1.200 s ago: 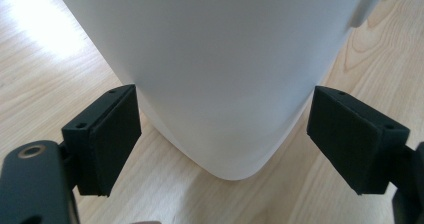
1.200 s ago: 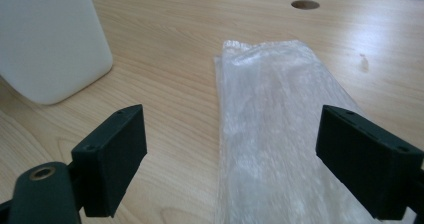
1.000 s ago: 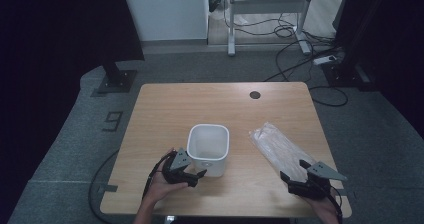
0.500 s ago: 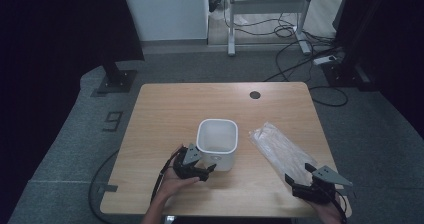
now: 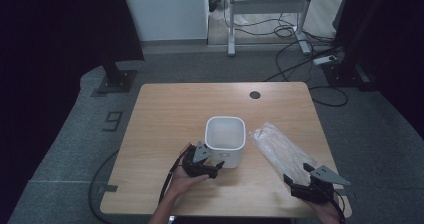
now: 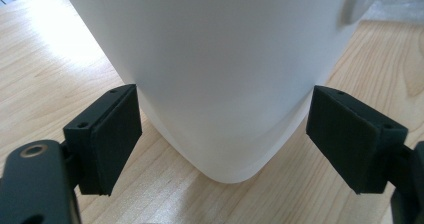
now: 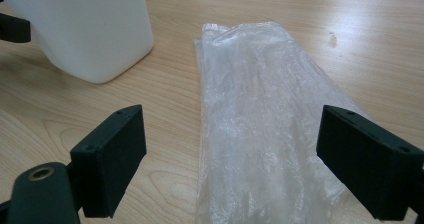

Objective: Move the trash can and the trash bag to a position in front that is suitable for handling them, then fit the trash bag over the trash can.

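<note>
1. Our left gripper (image 6: 222,139), jaws wide, straddles the white square plastic bin's (image 5: 225,137) near corner at mid-table.
2. Our right gripper (image 7: 245,159), also wide, faces the clear crinkled plastic bag (image 7: 260,114), which lies lengthwise straight ahead.

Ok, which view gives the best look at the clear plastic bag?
The right gripper view: the clear plastic bag lies close between the right gripper's open jaws, crinkles plain. The high view shows the bag whole but small, right of the white bin. The left gripper view catches a blurred corner at top right, behind the bin.
</note>
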The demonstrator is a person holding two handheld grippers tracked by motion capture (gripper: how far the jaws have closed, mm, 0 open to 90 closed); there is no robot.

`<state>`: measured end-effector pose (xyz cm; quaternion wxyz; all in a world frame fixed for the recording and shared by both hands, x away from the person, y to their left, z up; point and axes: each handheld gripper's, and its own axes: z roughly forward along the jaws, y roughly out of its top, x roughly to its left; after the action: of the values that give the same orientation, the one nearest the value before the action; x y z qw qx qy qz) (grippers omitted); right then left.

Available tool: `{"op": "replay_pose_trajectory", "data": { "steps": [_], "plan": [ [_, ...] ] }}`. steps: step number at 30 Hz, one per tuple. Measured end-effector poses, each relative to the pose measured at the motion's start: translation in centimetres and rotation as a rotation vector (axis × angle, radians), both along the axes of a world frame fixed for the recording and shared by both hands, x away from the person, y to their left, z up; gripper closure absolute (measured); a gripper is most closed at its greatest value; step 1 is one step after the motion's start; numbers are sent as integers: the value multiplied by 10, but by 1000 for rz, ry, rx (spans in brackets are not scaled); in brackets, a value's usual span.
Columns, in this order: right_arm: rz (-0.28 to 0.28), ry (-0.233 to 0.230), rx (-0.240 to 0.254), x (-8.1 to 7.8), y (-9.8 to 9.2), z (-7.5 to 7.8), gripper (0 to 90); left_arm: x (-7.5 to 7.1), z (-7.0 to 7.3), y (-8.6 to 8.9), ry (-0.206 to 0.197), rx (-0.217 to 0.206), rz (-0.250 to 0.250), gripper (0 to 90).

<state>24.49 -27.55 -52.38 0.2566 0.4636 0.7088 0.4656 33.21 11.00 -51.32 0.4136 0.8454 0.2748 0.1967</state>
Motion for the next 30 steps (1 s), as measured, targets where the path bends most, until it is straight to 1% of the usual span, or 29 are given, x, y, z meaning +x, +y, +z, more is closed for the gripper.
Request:
{"op": "replay_pose_trajectory", "data": {
  "steps": [4, 7, 11, 15, 18, 20, 24, 27, 28, 30],
  "plan": [
    [-5, -9, 3, -1, -1, 2, 126, -1, 3, 4, -6, -17, 9, 146],
    [-9, -17, 4, -2, -3, 4, 126, -3, 5, 9, -16, -13, 16, 145],
    [-15, -20, 4, -2, -5, 6, 127, -4, 8, 17, -21, -23, 34, 145],
    [-12, -18, -3, -1, -3, 6, 127, -5, 9, 26, -15, -34, 51, 144],
    [-8, -11, -10, 2, 0, 6, 127, -5, 8, 32, -3, -27, 71, 145],
    [-4, -5, -17, 4, 2, 4, 127, -5, 7, 34, 3, -23, 74, 141],
    [-2, 21, -42, 9, 7, 0, 128, -7, 9, 42, 10, -33, 94, 141],
    [-7, 57, -57, 16, 9, -4, 128, -10, 9, 47, 16, -27, 107, 141],
    [-5, 67, -63, 19, 10, -6, 128, -11, 8, 50, 12, -28, 115, 141],
    [-12, 96, -84, 25, 11, -11, 128, -13, 5, 55, 22, -30, 134, 143]
  ]
}}
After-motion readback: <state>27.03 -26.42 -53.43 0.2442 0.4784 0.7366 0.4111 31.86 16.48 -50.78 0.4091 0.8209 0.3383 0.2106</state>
